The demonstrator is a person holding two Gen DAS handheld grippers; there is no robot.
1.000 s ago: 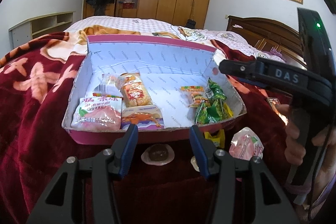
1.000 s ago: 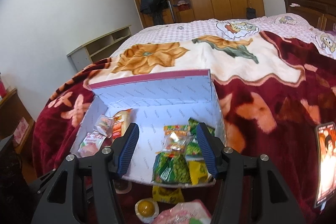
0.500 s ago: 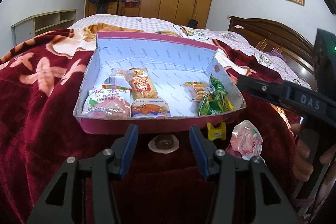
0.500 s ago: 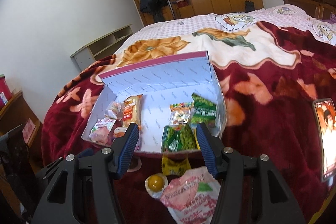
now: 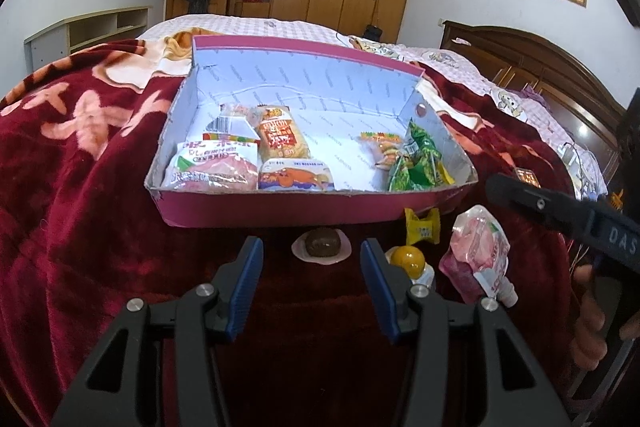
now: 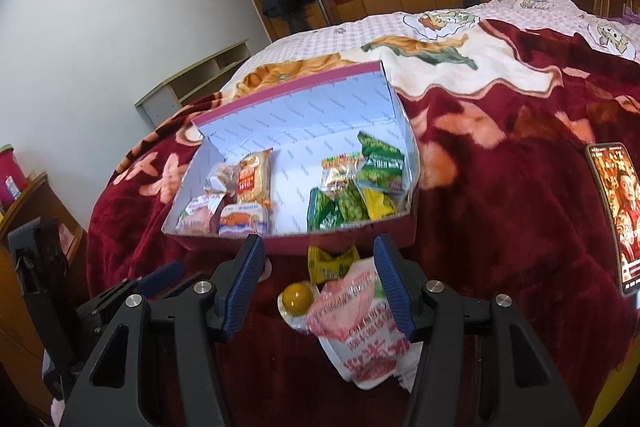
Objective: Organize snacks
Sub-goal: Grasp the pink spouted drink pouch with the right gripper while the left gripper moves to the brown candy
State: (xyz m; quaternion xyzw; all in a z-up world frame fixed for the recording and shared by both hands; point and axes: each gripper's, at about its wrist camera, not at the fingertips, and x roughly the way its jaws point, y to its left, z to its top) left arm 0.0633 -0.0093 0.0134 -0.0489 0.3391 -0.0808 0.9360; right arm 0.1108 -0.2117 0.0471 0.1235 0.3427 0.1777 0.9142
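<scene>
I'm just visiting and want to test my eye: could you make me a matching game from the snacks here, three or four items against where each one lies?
Things:
1. green packets
2. pink pouch
3. brown jelly cup
4. phone

Places:
A. on the blanket, far right of the right wrist view
B. right end of the box
C. blanket, in front of the open left gripper
D. blanket, outside the box's right corner

Pairs: 1-B, 2-D, 3-C, 4-A

Blanket (image 5: 80,187): deep red, peach flower pattern. Box (image 5: 280,215): magenta outside, pale blue-white printed lining. Pouch (image 6: 360,339): pink and white, red lettering. Jelly cup (image 6: 297,298): yellow. Candy wrapper (image 5: 422,229): yellow. Tongs pads (image 5: 246,287): blue.
</scene>
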